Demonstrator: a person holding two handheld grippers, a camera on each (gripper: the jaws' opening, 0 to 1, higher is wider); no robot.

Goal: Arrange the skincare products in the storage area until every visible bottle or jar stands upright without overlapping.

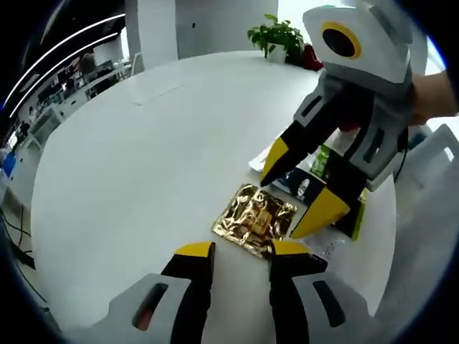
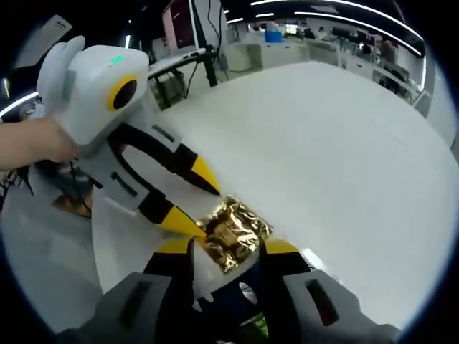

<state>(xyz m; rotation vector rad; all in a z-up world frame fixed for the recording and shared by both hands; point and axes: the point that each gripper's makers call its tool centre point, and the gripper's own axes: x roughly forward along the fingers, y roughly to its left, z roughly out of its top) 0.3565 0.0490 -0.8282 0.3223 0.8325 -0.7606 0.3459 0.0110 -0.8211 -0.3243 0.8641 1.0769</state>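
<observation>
A crinkled gold foil packet lies flat on the white table, just beyond my left gripper, whose jaws stand open with nothing between them. My right gripper comes in from the right, open, its lower tip at the packet's far edge, above a dark package and a green bottle. In the right gripper view the gold packet lies at the tips of my open right gripper. There my left gripper reaches in with one tip touching the packet's corner. A dark item sits low between the right jaws.
The products lie near the table's edge. A potted plant stands at the far side of the table. A hand holds the right gripper. Wide bare tabletop stretches away from the packet.
</observation>
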